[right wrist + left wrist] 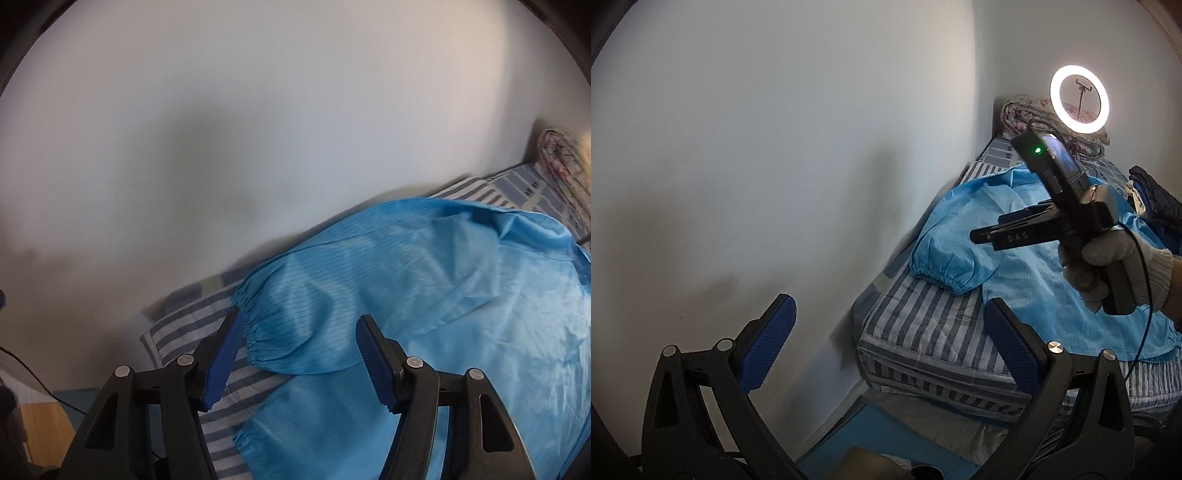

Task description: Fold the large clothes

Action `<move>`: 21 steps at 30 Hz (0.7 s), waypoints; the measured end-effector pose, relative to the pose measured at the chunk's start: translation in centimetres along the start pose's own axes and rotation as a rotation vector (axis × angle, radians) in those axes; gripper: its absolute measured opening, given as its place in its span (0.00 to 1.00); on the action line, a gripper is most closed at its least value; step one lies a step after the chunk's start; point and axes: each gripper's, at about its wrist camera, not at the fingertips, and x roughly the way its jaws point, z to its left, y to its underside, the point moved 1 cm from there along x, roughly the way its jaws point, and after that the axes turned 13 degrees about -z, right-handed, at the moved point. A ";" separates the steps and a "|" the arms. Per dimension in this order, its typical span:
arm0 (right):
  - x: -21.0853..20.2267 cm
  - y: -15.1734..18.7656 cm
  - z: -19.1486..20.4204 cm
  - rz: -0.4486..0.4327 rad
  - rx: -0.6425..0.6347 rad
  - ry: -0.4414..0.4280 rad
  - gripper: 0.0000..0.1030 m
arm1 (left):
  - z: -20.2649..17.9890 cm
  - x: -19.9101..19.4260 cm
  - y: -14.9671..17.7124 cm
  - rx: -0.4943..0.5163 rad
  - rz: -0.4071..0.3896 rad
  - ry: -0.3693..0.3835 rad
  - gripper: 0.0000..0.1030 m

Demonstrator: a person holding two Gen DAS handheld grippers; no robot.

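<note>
Thin, limp light-blue striped work coat (461, 295) sprawls across striped mattress (177, 325), lower right.
Right tool (295, 354) unclenched over the elastic cuff (266, 332), best hold; left tool (886, 347) released, empty.

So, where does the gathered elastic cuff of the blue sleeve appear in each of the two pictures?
Left wrist view: the elastic cuff lies right of centre, on the striped mattress, below the right claw seen from the side.
Right wrist view: the cuff is low, centre, just beyond the open right claw, beside its left finger; no contact visible.
Shared landmark: the folded floral quilt by the wall.
</note>
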 end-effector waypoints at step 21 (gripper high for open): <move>10.5 3.1 2.1 0.167 -0.086 -0.002 0.67 | -0.7 2.2 0.3 -0.005 0.036 0.046 1.00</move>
